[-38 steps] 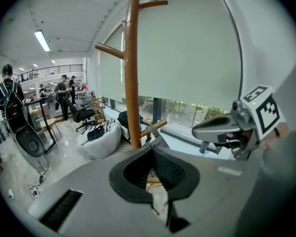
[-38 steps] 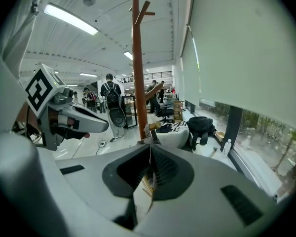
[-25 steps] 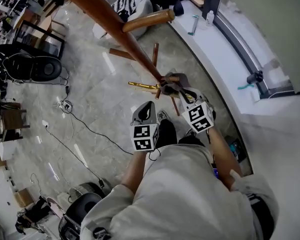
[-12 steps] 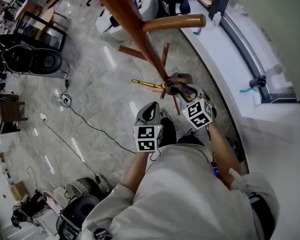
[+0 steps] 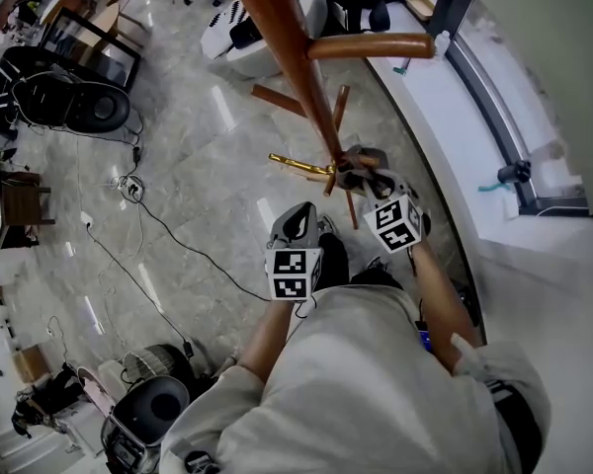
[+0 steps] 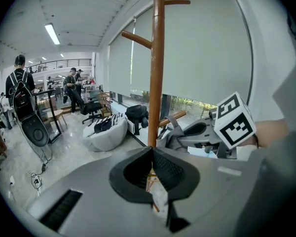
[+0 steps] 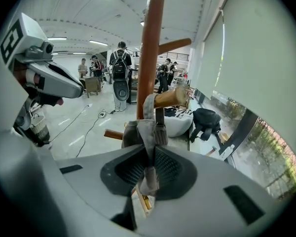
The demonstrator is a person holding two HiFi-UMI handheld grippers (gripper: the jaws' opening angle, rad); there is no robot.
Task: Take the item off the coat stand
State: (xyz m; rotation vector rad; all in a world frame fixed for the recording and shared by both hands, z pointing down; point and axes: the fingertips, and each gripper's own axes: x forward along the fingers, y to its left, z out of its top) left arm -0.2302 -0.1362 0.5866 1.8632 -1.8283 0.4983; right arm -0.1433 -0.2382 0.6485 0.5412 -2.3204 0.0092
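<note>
A brown wooden coat stand [image 5: 296, 67] rises in front of me, its pole [image 7: 149, 48] close ahead in the right gripper view. A grey bag [image 7: 133, 132] hangs by its strap [image 7: 149, 125] from a low peg [image 7: 170, 98]. My right gripper [image 7: 149, 154] is at the strap, its jaws closing with the strap pinched between them. In the head view that gripper [image 5: 361, 178] sits against the bag [image 5: 361, 161] beside the pole. My left gripper [image 5: 296, 215] hangs a little lower left of it, clear of the stand; its jaws [image 6: 152, 154] are shut and hold nothing.
A long peg [image 5: 371, 45] juts right, higher up the pole. A white ledge [image 5: 445, 107] runs along the window at right. On the marble floor lie a white beanbag [image 5: 267, 28], cables [image 5: 158, 230] and a golden bar [image 5: 296, 166]. People [image 7: 119, 58] stand further back.
The head view has drifted, so the pole and long peg now sit further right. Both grippers stay close to where they were, the right one still at the bag.
</note>
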